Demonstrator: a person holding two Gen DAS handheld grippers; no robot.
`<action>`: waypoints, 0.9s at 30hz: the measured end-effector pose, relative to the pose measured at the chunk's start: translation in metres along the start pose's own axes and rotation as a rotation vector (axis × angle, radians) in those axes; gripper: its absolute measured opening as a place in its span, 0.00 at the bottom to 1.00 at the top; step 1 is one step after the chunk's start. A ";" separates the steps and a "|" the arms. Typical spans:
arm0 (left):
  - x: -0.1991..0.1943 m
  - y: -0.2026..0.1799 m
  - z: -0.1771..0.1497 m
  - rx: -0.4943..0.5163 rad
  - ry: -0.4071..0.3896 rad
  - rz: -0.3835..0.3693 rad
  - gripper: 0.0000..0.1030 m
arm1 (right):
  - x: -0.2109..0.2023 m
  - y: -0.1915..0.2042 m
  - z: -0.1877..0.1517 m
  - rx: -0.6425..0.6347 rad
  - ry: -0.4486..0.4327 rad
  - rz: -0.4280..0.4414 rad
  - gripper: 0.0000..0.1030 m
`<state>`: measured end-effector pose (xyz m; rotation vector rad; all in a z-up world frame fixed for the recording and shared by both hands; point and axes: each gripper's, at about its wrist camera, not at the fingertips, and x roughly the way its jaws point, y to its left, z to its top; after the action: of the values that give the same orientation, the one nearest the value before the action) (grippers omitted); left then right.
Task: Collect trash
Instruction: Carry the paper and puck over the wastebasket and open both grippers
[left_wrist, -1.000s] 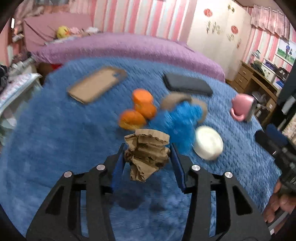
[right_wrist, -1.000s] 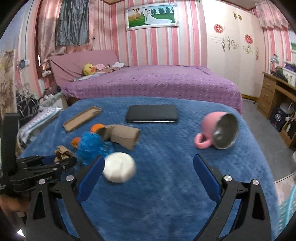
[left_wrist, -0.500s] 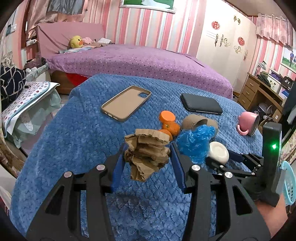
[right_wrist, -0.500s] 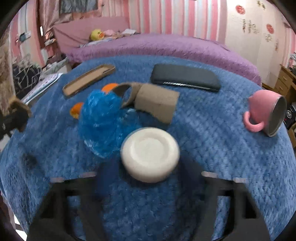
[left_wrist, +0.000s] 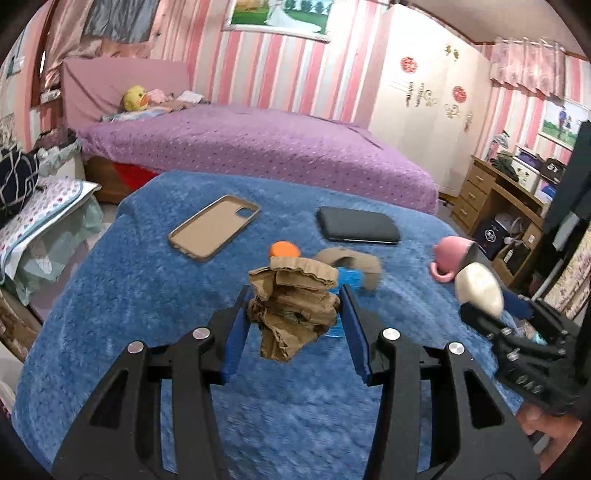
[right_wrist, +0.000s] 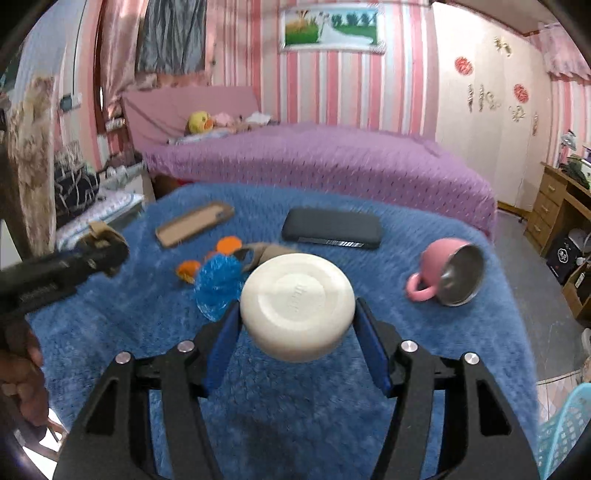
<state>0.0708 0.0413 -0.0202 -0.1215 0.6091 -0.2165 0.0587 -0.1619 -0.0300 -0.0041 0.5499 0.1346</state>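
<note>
Left hand-held gripper (left_wrist: 293, 314) clamping crumpled brown cardboard (left_wrist: 293, 304); right hand-held gripper (right_wrist: 297, 317) pinching a smooth, round white puck (right_wrist: 297, 306), above fuzzy blue desk (right_wrist: 388, 254).

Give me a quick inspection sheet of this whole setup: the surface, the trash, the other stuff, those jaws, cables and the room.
Surface: blue blanket over a table.
Job's things: crumpled brown paper and white round lid, both lifted; blue plastic wrap, orange peels and cardboard tube on the blanket.
Clutter: tan phone case, black phone, tipped pink mug.
Grippers: left gripper clamps the paper; right gripper clamps the lid.
Cables: nothing seen.
Surroundings: purple bed, wooden drawers, teal basket.
</note>
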 end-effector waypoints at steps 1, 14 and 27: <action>-0.004 -0.007 0.000 0.012 -0.007 -0.009 0.45 | -0.009 -0.004 0.001 0.016 -0.016 -0.001 0.59; -0.041 -0.078 -0.007 0.093 -0.081 -0.099 0.45 | -0.096 -0.058 0.000 0.088 -0.150 -0.087 0.59; -0.032 -0.128 -0.013 0.146 -0.076 -0.110 0.45 | -0.128 -0.122 0.003 0.128 -0.167 -0.167 0.59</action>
<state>0.0160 -0.0758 0.0095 -0.0218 0.5096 -0.3606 -0.0324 -0.2989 0.0350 0.0850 0.3884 -0.0629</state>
